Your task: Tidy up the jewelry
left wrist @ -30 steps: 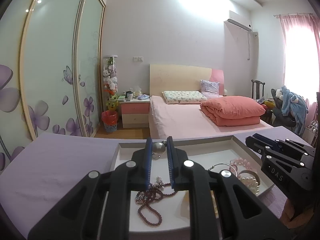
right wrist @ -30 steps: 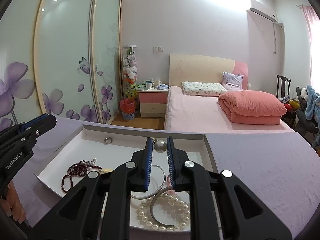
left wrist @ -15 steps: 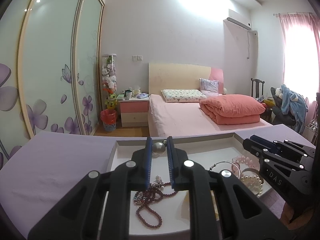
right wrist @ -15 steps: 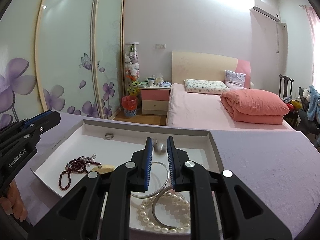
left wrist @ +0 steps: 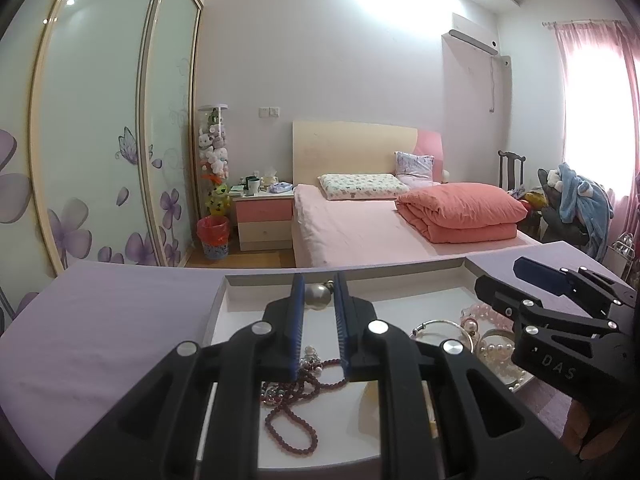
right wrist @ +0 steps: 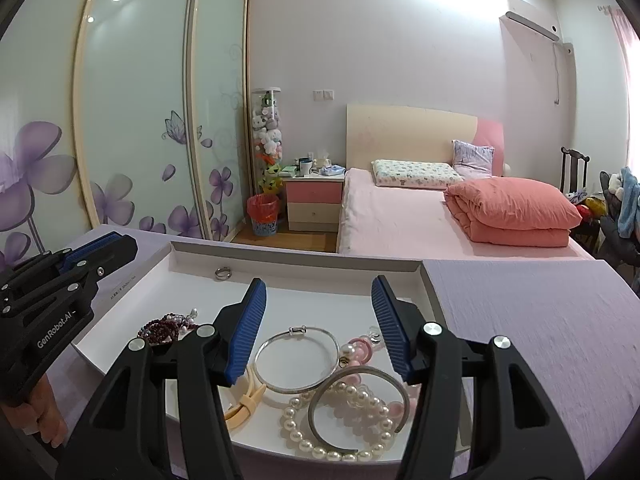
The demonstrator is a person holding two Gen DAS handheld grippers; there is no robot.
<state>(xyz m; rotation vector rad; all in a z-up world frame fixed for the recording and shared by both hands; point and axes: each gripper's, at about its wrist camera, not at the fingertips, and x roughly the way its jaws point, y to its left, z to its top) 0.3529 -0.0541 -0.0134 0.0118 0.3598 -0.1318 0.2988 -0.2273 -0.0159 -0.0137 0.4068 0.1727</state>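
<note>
A white shallow tray holds jewelry on a purple table. My left gripper is shut on a silver ball pendant, held above the tray's far left part. A dark red bead necklace lies under it. My right gripper is open and empty above a thin silver bangle, a thicker open bangle, a pearl strand and pink beads. A small silver ring lies near the tray's far wall.
The purple tablecloth spreads around the tray. A cream band lies at the tray's near edge. A bed, nightstand and sliding wardrobe doors stand beyond the table.
My right gripper has opened wide; earlier its jaws were nearly together around the silver ball. The left gripper stays shut on the ball and has shifted slightly.
</note>
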